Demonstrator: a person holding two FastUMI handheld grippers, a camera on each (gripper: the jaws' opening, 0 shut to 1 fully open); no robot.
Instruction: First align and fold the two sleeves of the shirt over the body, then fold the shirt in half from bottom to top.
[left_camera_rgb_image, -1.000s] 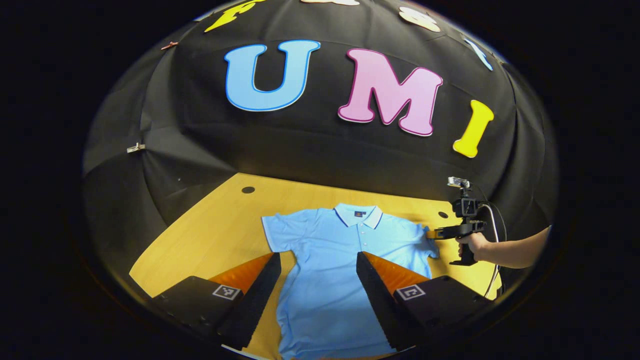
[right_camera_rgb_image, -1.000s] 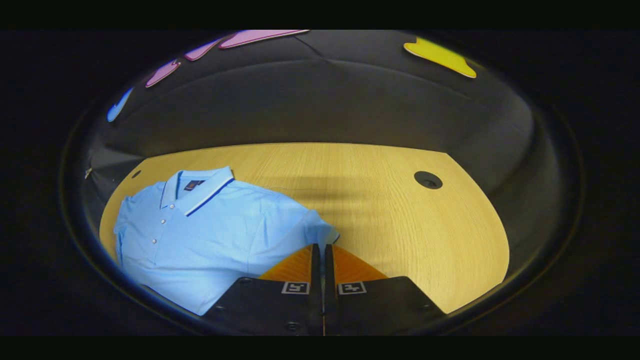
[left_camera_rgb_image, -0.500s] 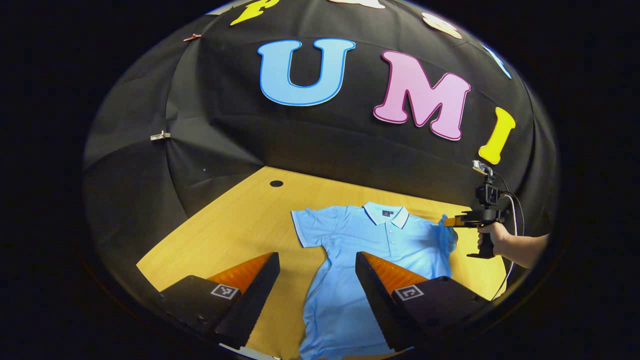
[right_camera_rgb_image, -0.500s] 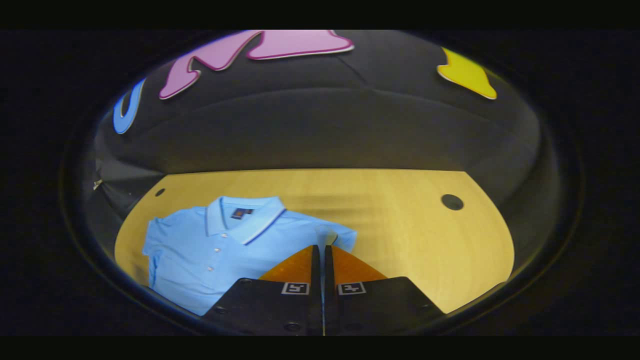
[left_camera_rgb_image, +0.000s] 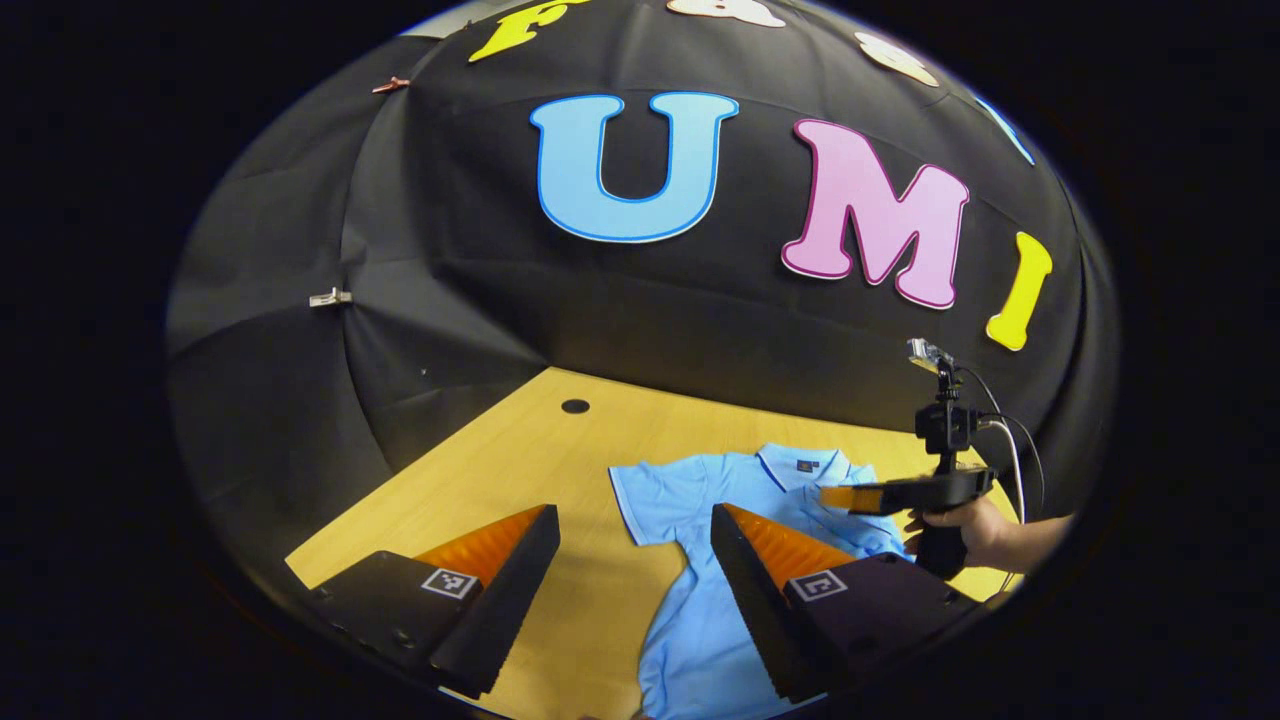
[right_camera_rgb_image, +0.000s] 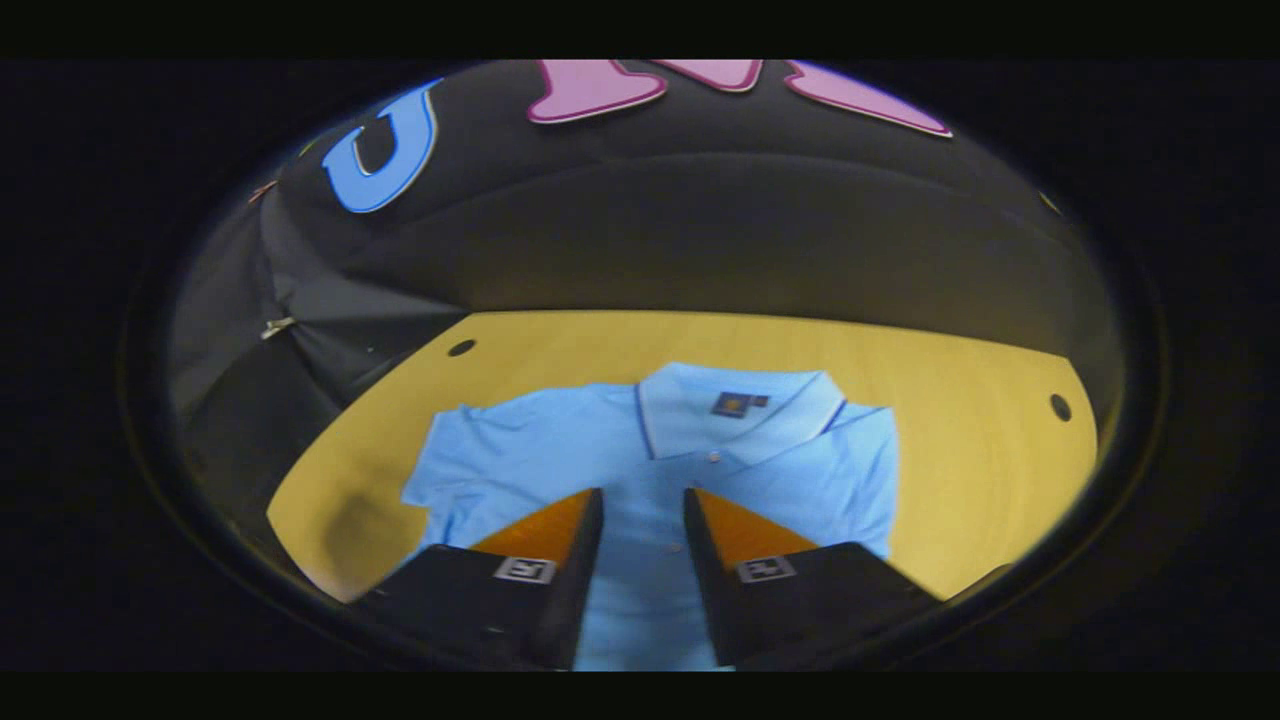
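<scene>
A light blue polo shirt (left_camera_rgb_image: 700, 480) lies face up on the wooden table (left_camera_rgb_image: 520, 470), collar toward the wall. In the right gripper view the shirt (right_camera_rgb_image: 640, 440) has one sleeve (right_camera_rgb_image: 850, 470) folded onto the body, leaving a straight side edge. The other sleeve (right_camera_rgb_image: 450, 470) lies spread out flat. My right gripper (right_camera_rgb_image: 642, 500) is open above the button placket, with nothing between its fingers. In the left gripper view that right gripper (left_camera_rgb_image: 835, 497) hovers over the shirt's chest, held by a hand (left_camera_rgb_image: 960, 525). My left gripper (left_camera_rgb_image: 635, 520) is open above the spread sleeve side.
The table has round cable holes (left_camera_rgb_image: 575, 406) (right_camera_rgb_image: 1059, 407) near the back corners. Bare wood (right_camera_rgb_image: 990, 470) lies beside the folded side of the shirt. The black booth wall stands close behind the table.
My right gripper carried the sleeve from the shirt's side over the body, then opened and let it go. My left gripper drifted sideways toward the other sleeve and stayed open.
</scene>
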